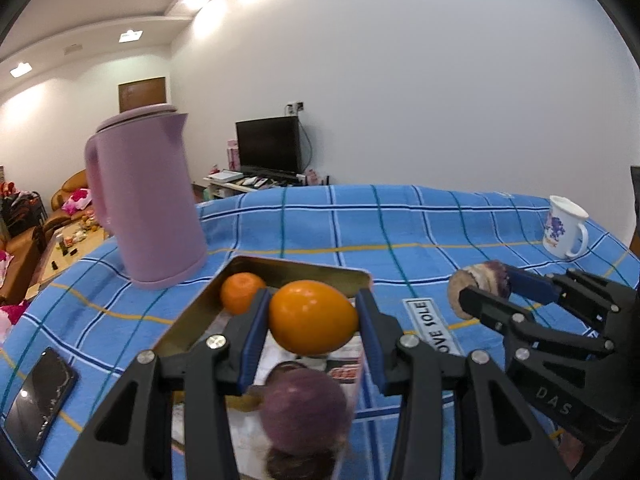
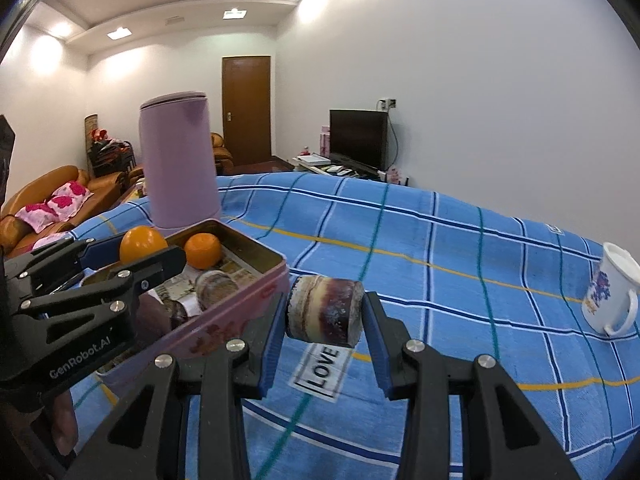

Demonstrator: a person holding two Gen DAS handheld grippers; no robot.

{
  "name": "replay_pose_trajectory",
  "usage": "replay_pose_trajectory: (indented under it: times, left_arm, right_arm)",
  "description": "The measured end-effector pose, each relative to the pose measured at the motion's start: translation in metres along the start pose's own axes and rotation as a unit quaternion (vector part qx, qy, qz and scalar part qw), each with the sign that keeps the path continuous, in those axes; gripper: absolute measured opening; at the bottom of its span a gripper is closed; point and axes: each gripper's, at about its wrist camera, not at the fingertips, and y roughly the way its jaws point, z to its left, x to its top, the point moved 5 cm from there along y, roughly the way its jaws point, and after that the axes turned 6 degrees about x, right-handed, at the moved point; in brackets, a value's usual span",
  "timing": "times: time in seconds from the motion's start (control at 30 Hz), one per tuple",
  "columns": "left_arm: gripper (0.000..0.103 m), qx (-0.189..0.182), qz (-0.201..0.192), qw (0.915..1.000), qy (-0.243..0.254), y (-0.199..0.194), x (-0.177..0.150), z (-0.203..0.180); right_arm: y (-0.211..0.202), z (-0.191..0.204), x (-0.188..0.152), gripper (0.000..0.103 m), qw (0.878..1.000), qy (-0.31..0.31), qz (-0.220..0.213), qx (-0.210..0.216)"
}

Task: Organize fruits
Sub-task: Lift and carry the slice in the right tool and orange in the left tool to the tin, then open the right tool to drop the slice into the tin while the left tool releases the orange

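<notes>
From the left wrist, the left claw (image 1: 313, 322) pinches a large orange (image 1: 313, 317) between its blue pads, holding it above the open tin box (image 1: 192, 312); a smaller orange (image 1: 241, 292) sits in the far corner of that box, and a blurred purple fruit (image 1: 304, 412) lies in its near end, close under the camera; a pink kettle (image 1: 146, 200) stands upright just beyond the box on the tabletop's blue checked cloth (image 1: 400, 232); a dark phone (image 1: 38, 404) lies flat at the left; the right claw (image 1: 486, 290) enters from the right, gripping a brown and purple chunk (image 1: 480, 284); a white mug (image 1: 566, 228) stands well beyond it.

From the right wrist, the right claw (image 2: 324, 312) is pressed onto the chunk (image 2: 325, 310), a stubby cylinder lying crosswise between the pads, just right of the box's pink wall (image 2: 224, 320); the left claw (image 2: 136, 254) holds the large orange (image 2: 143, 244) over the box's left side; the smaller orange (image 2: 203, 250) rests inside; the kettle (image 2: 178, 164) stands behind; the mug (image 2: 610, 288) stands far right.
</notes>
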Motion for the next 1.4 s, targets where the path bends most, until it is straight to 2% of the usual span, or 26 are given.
replay_pose_trajectory:
  times: [0.57, 0.9, 1.1, 1.4]
  left_arm:
    - [0.045, 0.049, 0.024, 0.9983, -0.021, 0.003, -0.007, 0.056]
    - [0.045, 0.073, 0.05, 0.9956, -0.031, 0.014, -0.016, 0.081]
    - [0.045, 0.077, 0.065, 0.9942, -0.038, 0.019, -0.023, 0.092]
    - [0.045, 0.077, 0.077, 0.993, -0.045, 0.026, -0.029, 0.098]
  right_arm:
    - [0.018, 0.052, 0.027, 0.04, 0.998, -0.029, 0.003, 0.055]
    - [0.044, 0.079, 0.033, 0.04, 0.995, -0.03, 0.027, 0.094]
    - [0.064, 0.091, 0.031, 0.04, 0.992, -0.025, 0.053, 0.11]
    - [0.076, 0.097, 0.03, 0.04, 0.991, -0.027, 0.066, 0.114]
